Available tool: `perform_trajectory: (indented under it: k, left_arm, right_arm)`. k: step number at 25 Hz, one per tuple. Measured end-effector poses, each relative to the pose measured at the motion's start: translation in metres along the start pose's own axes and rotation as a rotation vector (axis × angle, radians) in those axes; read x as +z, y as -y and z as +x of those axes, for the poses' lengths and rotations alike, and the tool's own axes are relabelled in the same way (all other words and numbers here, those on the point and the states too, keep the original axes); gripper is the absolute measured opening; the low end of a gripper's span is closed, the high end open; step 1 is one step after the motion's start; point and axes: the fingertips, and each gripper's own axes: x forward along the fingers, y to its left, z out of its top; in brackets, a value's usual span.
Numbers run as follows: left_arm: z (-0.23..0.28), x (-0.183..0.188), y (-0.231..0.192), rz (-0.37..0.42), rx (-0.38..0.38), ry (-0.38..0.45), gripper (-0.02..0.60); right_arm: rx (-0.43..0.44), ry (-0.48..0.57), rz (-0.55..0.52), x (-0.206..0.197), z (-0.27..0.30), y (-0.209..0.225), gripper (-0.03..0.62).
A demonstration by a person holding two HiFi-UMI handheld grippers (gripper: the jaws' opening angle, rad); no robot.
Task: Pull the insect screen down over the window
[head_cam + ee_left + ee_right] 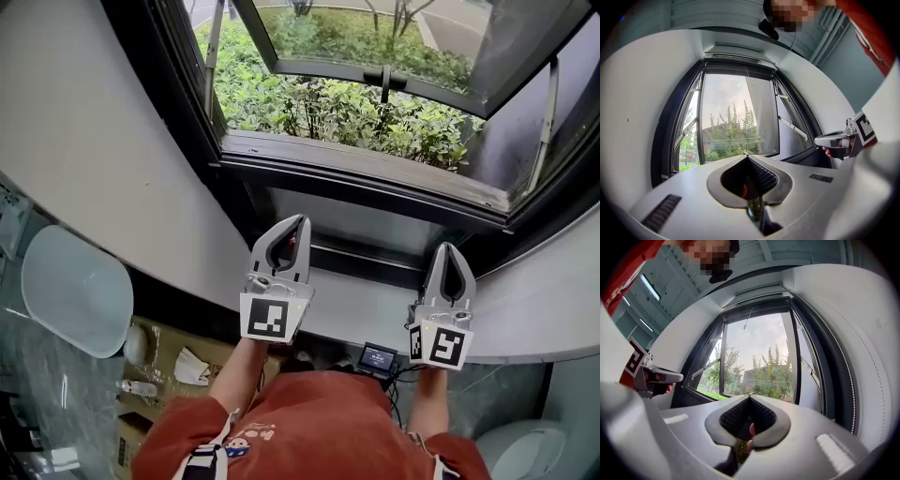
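Note:
The window [375, 89] stands with its glass sash [761, 117] swung outward over green bushes. No screen covers the opening. At the top of the frame runs a dark housing bar [757, 300], and a thin cord with a small pull [747, 320] hangs from it. My left gripper [293, 223] and right gripper [448, 249] hover side by side just above the inner sill [375, 220], pointing at the window. Both are shut with nothing between their fingers. In the left gripper view the right gripper [834, 139] shows at the right. The right gripper view shows the left gripper [658, 376] at the left.
White curved walls [103, 141] flank the window recess. A bead chain [851, 385] runs down the right wall. Below the ledge [534, 309] are a pale oval basin [75, 291], cardboard boxes [178, 361] and a small device with a screen [378, 357].

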Motion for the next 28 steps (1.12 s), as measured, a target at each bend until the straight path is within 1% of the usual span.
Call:
perform_trajectory:
  k: [7,13,22,28]
  left_arm:
    - [0.003,0.010,-0.003,0.002,0.002,0.022,0.005]
    - [0.008,0.024,-0.006,0.009,0.009,0.052,0.005]
    - [0.017,0.057,-0.013,0.037,0.021,0.120,0.005]
    - [0.025,0.087,-0.021,0.069,0.037,0.184,0.005]
  right_arm:
    - [-0.007,0.029,-0.015,0.011,0.006,0.001,0.009]
    - [-0.006,0.074,-0.040,0.028,0.015,0.004,0.009]
    - [-0.007,0.166,-0.086,0.064,0.031,0.012,0.009]
    - [-0.018,0.229,-0.114,0.091,0.041,0.020,0.009]
